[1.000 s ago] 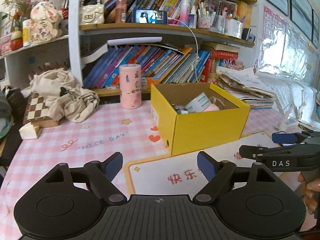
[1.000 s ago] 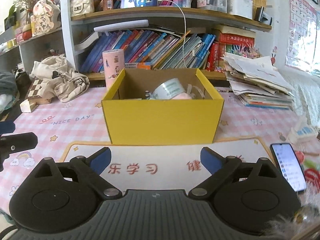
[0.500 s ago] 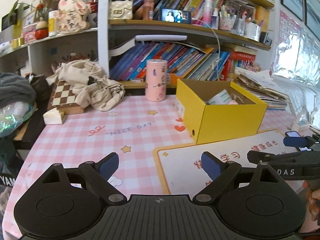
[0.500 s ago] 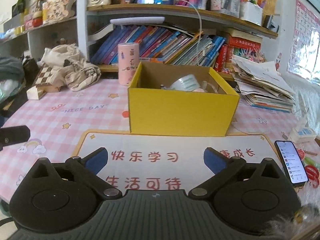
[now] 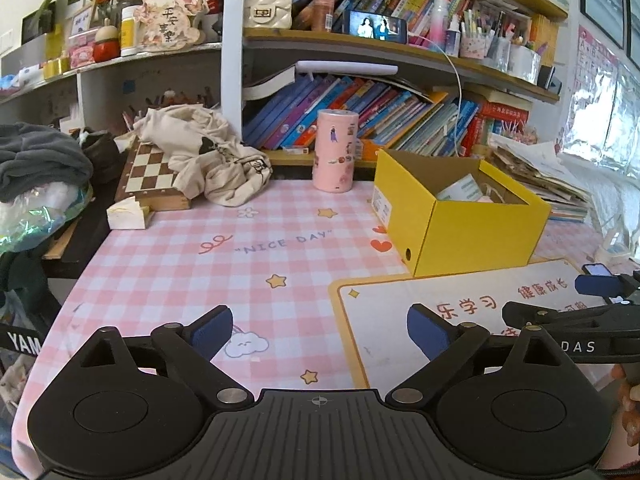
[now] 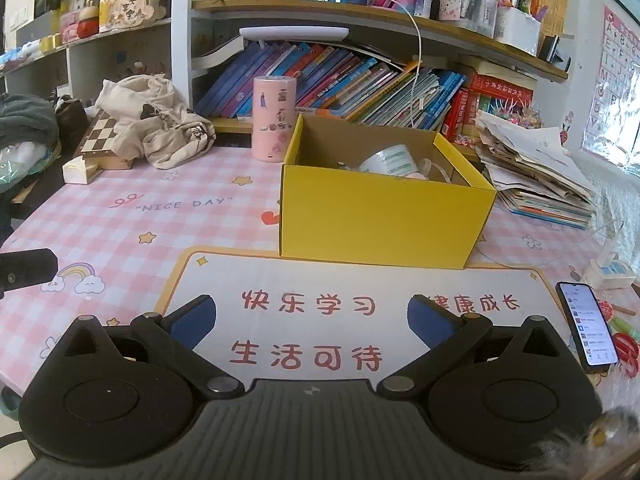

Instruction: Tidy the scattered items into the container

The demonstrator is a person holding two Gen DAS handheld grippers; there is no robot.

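The task looks nearly or wholly done: the one yellow box [image 6: 380, 216] stands on the pink checked tablecloth [image 6: 120, 236] behind the white mat [image 6: 360, 280], already holding a white tub [image 6: 390, 161] and some smaller bits too hidden to count, and no loose small item shows on the cloth in front. The left gripper [image 5: 320, 334] is opening with nothing between its jaws, and the right gripper [image 6: 312, 320] is spread wide and empty. Nearby are one pink canister [image 6: 272, 120] just behind the box, one phone [image 6: 586, 328] on the mat's right edge, and one chessboard [image 5: 152, 172].

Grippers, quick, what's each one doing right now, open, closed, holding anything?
Left gripper: jaws opening, nothing between them.
Right gripper: open wide, holding nothing.
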